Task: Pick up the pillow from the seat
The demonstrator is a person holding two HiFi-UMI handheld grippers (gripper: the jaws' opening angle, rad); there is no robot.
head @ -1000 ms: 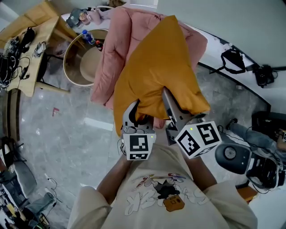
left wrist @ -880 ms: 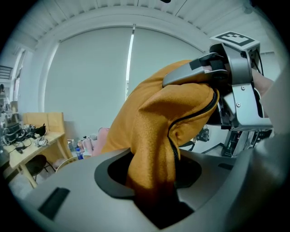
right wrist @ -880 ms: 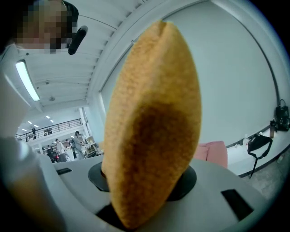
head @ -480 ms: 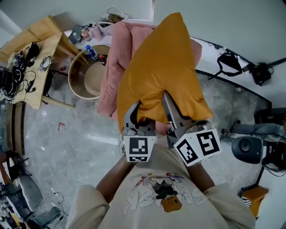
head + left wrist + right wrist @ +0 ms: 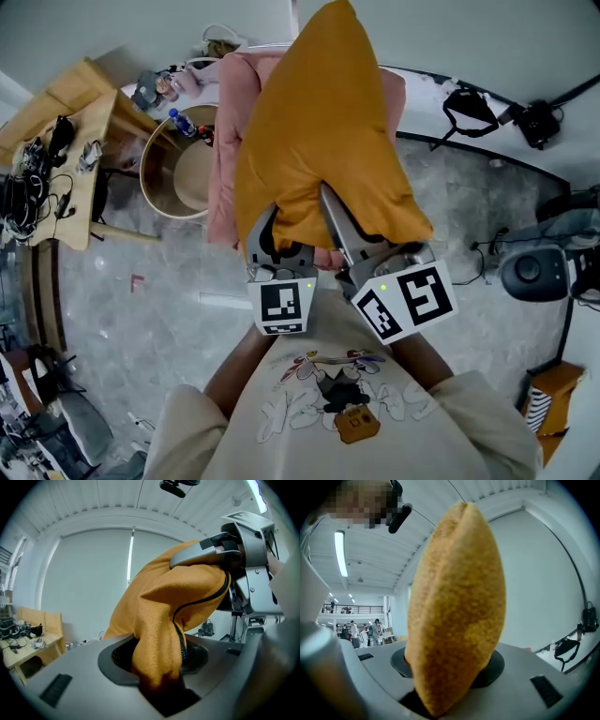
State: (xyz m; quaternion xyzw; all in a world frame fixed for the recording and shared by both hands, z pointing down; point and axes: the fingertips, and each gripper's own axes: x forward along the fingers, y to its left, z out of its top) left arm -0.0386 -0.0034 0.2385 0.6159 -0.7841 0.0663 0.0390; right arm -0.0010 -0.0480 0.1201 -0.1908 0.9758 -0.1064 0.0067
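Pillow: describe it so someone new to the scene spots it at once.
Find the pink seat at the head view's top centre. In front of it stands the pillow, its lower edge pinched by the left gripper and right gripper. Unlike the pink fabric behind it, it is mustard orange.

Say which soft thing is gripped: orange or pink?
The orange pillow: left gripper and right gripper clamp its lower edge. The pink blanket lies beyond, ungripped.
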